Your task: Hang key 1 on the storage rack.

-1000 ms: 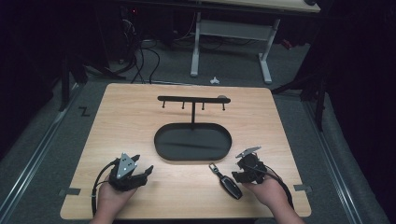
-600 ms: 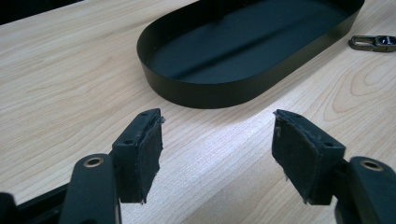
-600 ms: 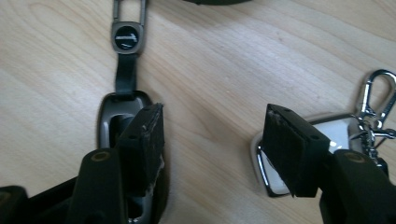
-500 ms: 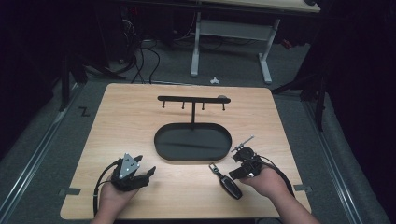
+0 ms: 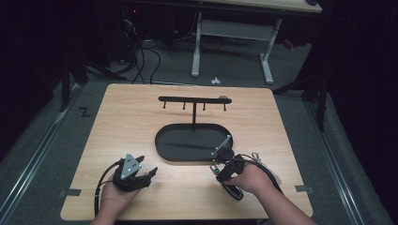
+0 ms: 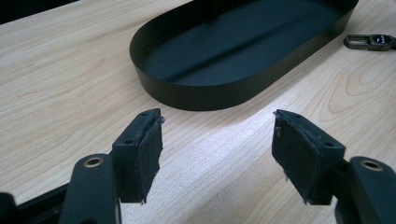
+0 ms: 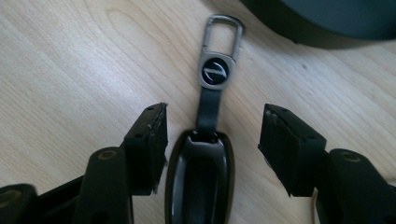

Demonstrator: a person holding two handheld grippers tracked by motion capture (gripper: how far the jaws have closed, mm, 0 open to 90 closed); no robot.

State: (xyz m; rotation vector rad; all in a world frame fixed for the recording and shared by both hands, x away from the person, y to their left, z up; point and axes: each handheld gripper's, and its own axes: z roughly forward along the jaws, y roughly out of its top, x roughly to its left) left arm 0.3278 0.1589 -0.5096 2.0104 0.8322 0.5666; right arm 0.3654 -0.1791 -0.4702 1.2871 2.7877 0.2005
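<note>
Where my right gripper (image 7: 212, 149) straddles the key fob (image 7: 201, 182), the fob's lower end is cut off; the jaws, just closing slightly, stand apart from it. Beside its metal clip (image 7: 223, 32) sits the black tray (image 7: 327, 23). My left gripper (image 6: 217, 144) gapes empty.

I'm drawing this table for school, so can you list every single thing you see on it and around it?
key fob: one, black with a strap and silver clip, lying on the table between the right gripper's open jaws
tray: one, black oval, middle of the table
hook rack: one, black bar on a post, rising from the tray's far side
table: one, light wood
white desk legs: two, on the floor beyond the table
cables: several, black, floor at far left
left gripper: one, black, open, near the tray
right gripper: one, black, open, jaws astride the key fob
</note>
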